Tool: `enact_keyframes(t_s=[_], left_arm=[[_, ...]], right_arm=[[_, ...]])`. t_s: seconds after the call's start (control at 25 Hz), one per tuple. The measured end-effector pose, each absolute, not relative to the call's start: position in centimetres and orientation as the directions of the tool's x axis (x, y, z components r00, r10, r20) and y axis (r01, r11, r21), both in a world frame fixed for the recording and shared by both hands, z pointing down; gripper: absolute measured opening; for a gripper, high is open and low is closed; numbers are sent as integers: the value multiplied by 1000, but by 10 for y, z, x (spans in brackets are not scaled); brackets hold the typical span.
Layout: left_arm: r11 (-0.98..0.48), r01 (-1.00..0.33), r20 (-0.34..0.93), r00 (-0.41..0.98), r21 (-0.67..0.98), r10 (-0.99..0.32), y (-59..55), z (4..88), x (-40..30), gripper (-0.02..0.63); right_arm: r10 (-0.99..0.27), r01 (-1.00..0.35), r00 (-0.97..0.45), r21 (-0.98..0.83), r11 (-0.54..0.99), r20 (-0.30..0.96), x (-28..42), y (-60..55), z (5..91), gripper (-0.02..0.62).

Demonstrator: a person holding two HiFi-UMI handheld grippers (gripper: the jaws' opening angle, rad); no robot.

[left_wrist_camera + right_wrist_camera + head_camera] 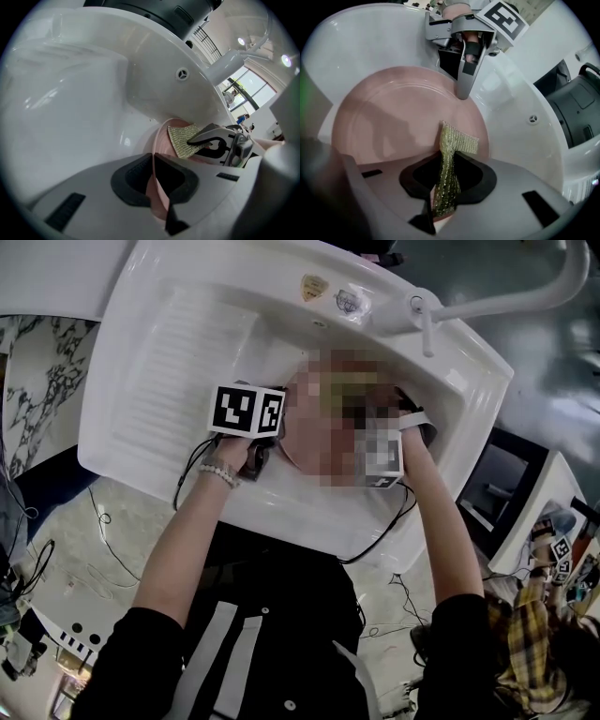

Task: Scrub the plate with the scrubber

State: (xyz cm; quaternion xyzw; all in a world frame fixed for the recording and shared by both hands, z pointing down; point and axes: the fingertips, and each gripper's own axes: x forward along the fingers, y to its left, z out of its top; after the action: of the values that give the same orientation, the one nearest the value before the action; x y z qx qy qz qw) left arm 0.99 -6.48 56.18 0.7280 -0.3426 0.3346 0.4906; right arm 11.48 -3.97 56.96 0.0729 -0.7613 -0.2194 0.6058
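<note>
A pink plate (pixel 393 122) stands tilted in the white sink basin. My left gripper (pixel 153 187) is shut on its rim, and in the right gripper view the left gripper (pixel 462 96) shows at the plate's far edge. My right gripper (pixel 446 187) is shut on a gold-green mesh scrubber (pixel 449 168), whose free end lies against the plate's face near the right rim. In the left gripper view the scrubber (pixel 182 139) rests on the plate (pixel 161 140) under the right gripper's fingers (pixel 206 136). A mosaic patch hides most of the plate in the head view.
The white sink (pixel 169 362) has a ribbed drainboard on its left and a tap (pixel 525 296) at the back right. An overflow hole (pixel 182 73) sits in the basin wall. Cables trail over the marble floor (pixel 84 549) below.
</note>
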Motion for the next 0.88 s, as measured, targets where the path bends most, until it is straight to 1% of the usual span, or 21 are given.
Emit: enact_keyframes(t_s=[0.16, 0.28, 0.44, 0.56, 0.68, 0.8, 0.88], left_arm=[[-286, -824, 820, 546, 490, -169, -64, 561, 10, 14], [-283, -825, 820, 546, 490, -171, -64, 560, 10, 14], [-284, -823, 819, 548, 492, -170, -64, 560, 11, 14], [-284, -823, 819, 548, 492, -171, -64, 560, 10, 14], [-283, -824, 819, 548, 492, -171, -65, 561, 10, 14], [-282, -824, 819, 547, 492, -171, -65, 561, 11, 14], [-283, -824, 820, 547, 490, -171, -65, 561, 11, 14]], right_arm=[[-353, 62, -143, 364, 929, 925, 132, -32, 570, 78], [-284, -4, -54, 284, 959, 957, 145, -23, 568, 80], [-167, -49, 51, 169, 984, 985, 159, -3, 566, 80], [-56, -70, 120, 64, 995, 991, 165, 16, 563, 80], [83, -100, 157, -68, 993, 984, 166, 37, 559, 80], [230, -130, 152, -211, 969, 961, 162, 59, 553, 80], [333, -139, 121, -317, 938, 935, 156, 74, 547, 80]])
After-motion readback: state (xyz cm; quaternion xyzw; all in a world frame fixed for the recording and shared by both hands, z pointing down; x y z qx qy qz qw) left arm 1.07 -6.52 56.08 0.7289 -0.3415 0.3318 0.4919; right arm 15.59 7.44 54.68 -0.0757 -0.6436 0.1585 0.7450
